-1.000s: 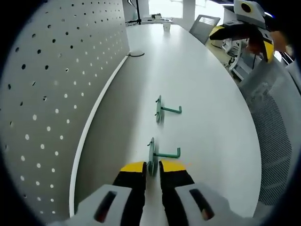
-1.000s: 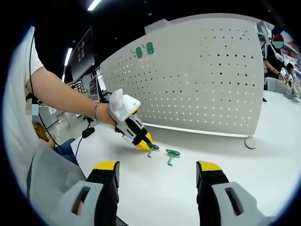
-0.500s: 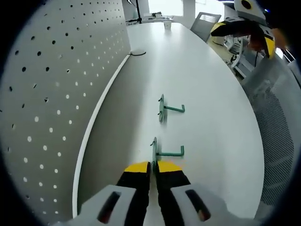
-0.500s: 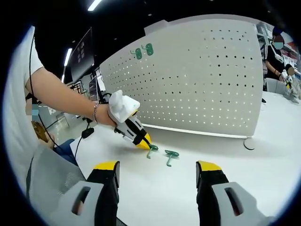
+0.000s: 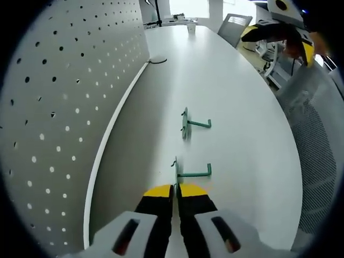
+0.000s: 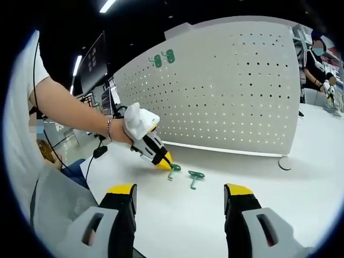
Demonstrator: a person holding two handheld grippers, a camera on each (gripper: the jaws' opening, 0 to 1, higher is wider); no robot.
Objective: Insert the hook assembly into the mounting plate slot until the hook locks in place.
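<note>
While the left gripper (image 5: 175, 189), low centre of the left view, has its jaws pinched together on the near hook (image 5: 185, 172), I'd grip firmly before lifting toward the pegboard (image 5: 59, 107). Right gripper (image 6: 179, 194) hangs wide open, empty.

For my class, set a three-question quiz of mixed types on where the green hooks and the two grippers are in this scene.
1. True or false: the right gripper has its jaws wide apart.
2. How many green hooks lie on the table? A) one B) two C) four
3. Fill in: in the right gripper view, two more hooks hang high on the ____.

Key:
1. True; nothing sits between its jaws.
2. B: the near hook lies just ahead of the left gripper, whose jaws are pressed together, and the far hook lies beyond it.
3. Pegboard.
</note>
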